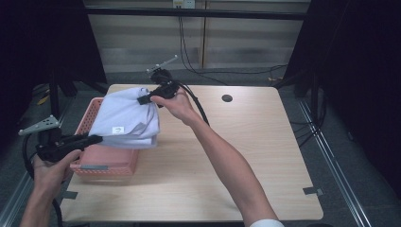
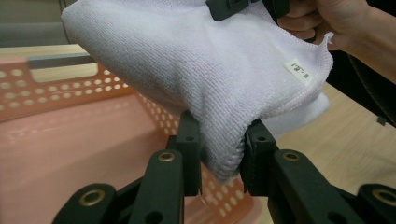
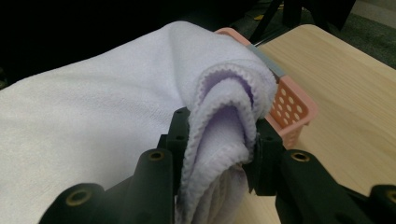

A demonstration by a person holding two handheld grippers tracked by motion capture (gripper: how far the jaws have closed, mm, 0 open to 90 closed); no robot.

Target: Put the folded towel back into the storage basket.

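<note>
A folded white towel hangs in the air over the pink perforated basket at the table's left side. My left gripper is shut on the towel's near corner; its jaws pinch the hemmed fold. My right gripper is shut on the far edge, where several bunched layers of the towel sit between the pads. A small label shows on the cloth. The basket lies below and beyond the towel in the right gripper view.
The wooden table stretches to the right of the basket, with a round cable hole near its far edge. Grey tape marks sit near the front right corner. Cables trail off the far side.
</note>
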